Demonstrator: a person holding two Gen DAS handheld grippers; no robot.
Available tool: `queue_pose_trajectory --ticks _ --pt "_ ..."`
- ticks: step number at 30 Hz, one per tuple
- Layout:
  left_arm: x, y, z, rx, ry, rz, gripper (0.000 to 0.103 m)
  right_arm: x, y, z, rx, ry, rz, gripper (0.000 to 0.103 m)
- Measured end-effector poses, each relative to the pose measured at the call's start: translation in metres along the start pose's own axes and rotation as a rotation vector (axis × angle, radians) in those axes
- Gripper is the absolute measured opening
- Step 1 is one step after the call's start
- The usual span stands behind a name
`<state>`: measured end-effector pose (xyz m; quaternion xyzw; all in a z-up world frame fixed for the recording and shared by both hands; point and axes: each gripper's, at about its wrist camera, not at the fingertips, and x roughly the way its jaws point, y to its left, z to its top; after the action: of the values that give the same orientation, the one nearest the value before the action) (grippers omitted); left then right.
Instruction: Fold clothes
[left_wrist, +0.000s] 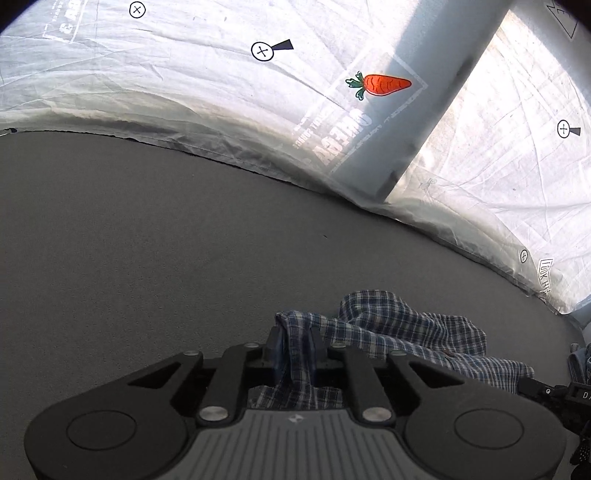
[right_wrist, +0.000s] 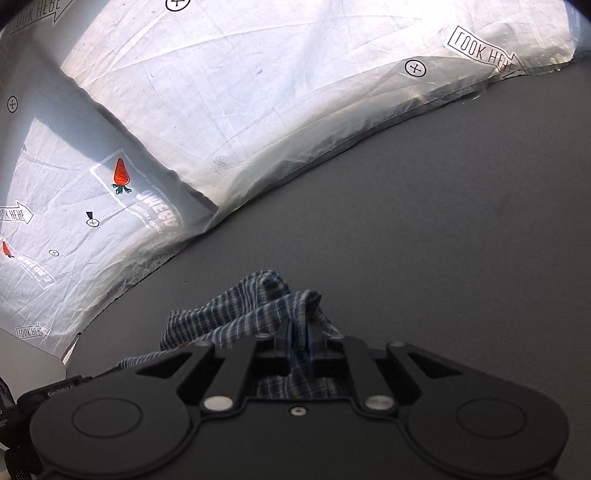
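Observation:
A blue and white plaid garment (left_wrist: 406, 332) hangs bunched between my two grippers above a dark grey surface (left_wrist: 147, 240). My left gripper (left_wrist: 295, 341) is shut on one edge of it, with cloth pinched between the fingers and trailing off to the right. My right gripper (right_wrist: 301, 334) is shut on another edge of the same garment (right_wrist: 236, 310), which trails off to the left. The rest of the garment is hidden below the gripper bodies.
A white printed sheet (left_wrist: 184, 85) with carrot pictures (left_wrist: 386, 85) and cross marks lies beyond the grey surface, also in the right wrist view (right_wrist: 258, 92). A band of shadow (left_wrist: 424, 92) crosses it. The other gripper's body (left_wrist: 565, 398) shows at the right edge.

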<state>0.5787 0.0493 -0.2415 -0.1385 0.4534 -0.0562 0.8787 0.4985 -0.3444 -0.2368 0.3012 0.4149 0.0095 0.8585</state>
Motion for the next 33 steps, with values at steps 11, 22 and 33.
queue_pose_trajectory --ticks 11,22,33 --pt "-0.038 0.027 -0.045 -0.102 0.036 -0.089 0.080 -0.030 -0.018 -0.038 -0.029 -0.003 0.007 0.074" --pt "-0.019 0.022 -0.060 -0.050 0.136 -0.077 0.088 0.000 -0.011 -0.049 -0.085 0.087 -0.039 0.082" --pt "-0.010 0.014 -0.061 -0.048 0.152 -0.129 0.099 0.012 0.001 -0.045 -0.095 0.113 -0.004 0.090"
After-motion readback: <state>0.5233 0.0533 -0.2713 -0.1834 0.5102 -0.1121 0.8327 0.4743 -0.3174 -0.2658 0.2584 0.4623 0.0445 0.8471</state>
